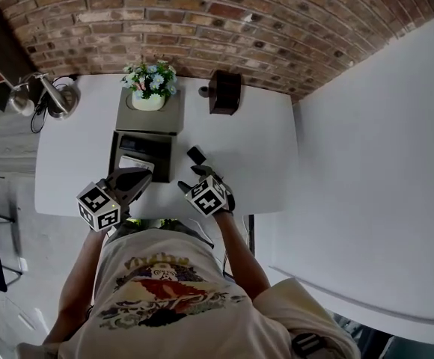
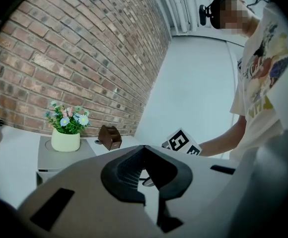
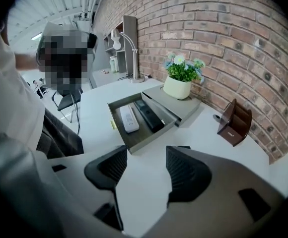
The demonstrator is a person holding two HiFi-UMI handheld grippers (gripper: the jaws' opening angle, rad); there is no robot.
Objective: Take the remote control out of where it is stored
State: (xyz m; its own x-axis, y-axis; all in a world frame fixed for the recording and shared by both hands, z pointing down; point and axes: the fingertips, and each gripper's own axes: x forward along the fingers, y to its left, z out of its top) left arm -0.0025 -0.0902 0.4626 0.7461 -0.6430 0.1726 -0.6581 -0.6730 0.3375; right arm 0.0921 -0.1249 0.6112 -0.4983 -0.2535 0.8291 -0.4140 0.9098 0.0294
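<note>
**White remote still in the open drawer, ahead of empty jaws**

Grey and shallow, the drawer [image 3: 151, 137] stands pulled out of a low desktop drawer unit [image 3: 183, 108]. A white remote control [image 3: 129, 118] lies flat in it, with a black remote control [image 3: 149, 115] just beside it on the side nearer the brick wall [image 3: 223, 43].

The right gripper [image 3: 145, 155] points down at the white table [image 3: 144, 187] with its jaws spread wide. Only bare tabletop shows between them, and both remotes lie beyond the tips, apart from the pads.

The left gripper [image 2: 144, 150] hangs nearly level at the drawer's near side, jaws closed together on nothing.

A cream pot of flowers [image 3: 178, 87] sits on top of the unit, and a brown wooden holder [image 3: 235, 123] stands on the table near the wall. A desk lamp [image 3: 131, 53] rises at the table's far end. Plain pale wall runs along the table's right side in the head view.
</note>
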